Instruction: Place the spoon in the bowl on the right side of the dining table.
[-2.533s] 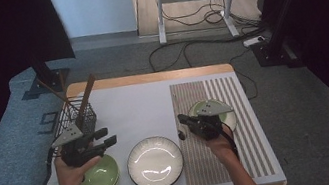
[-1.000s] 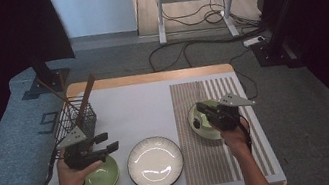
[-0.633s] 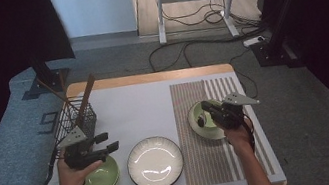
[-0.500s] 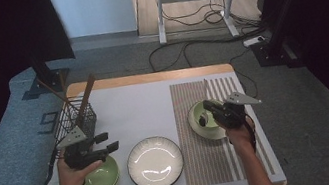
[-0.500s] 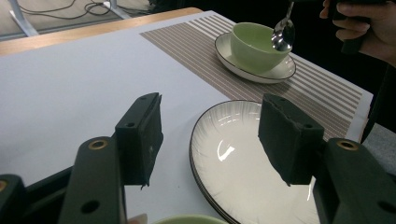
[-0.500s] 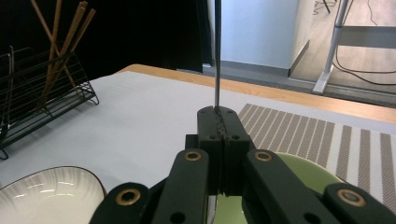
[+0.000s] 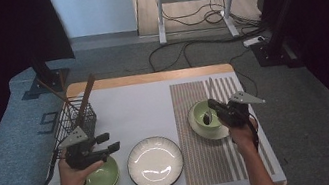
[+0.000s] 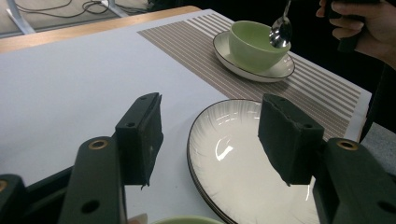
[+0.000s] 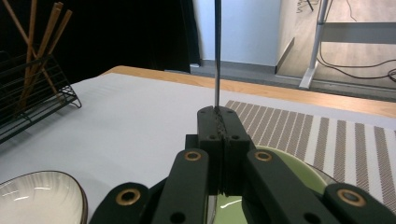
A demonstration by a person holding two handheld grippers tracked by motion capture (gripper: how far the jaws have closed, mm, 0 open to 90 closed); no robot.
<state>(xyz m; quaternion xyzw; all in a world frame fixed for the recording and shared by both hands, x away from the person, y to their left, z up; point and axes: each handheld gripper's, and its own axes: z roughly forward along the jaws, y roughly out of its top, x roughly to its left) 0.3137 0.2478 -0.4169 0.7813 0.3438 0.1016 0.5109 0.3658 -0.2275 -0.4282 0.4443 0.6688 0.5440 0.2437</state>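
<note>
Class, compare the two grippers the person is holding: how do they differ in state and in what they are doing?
The right gripper is shut on a spoon, holding it over the green bowl on the striped mat; the left gripper is open and holds nothing. The right gripper sits above a bowl on a saucer; the left gripper is beside the white plate. Both are black, two-jawed and hand-held.

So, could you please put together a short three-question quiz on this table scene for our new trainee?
1. True or false: the right gripper is shut on a spoon.
2. The spoon's bowl hangs over: A) the white plate, B) the green bowl on the saucer, C) the wire basket?
3. What do the left gripper's open jaws hold?

Key: 1 true. 2 B. 3 nothing.
</note>
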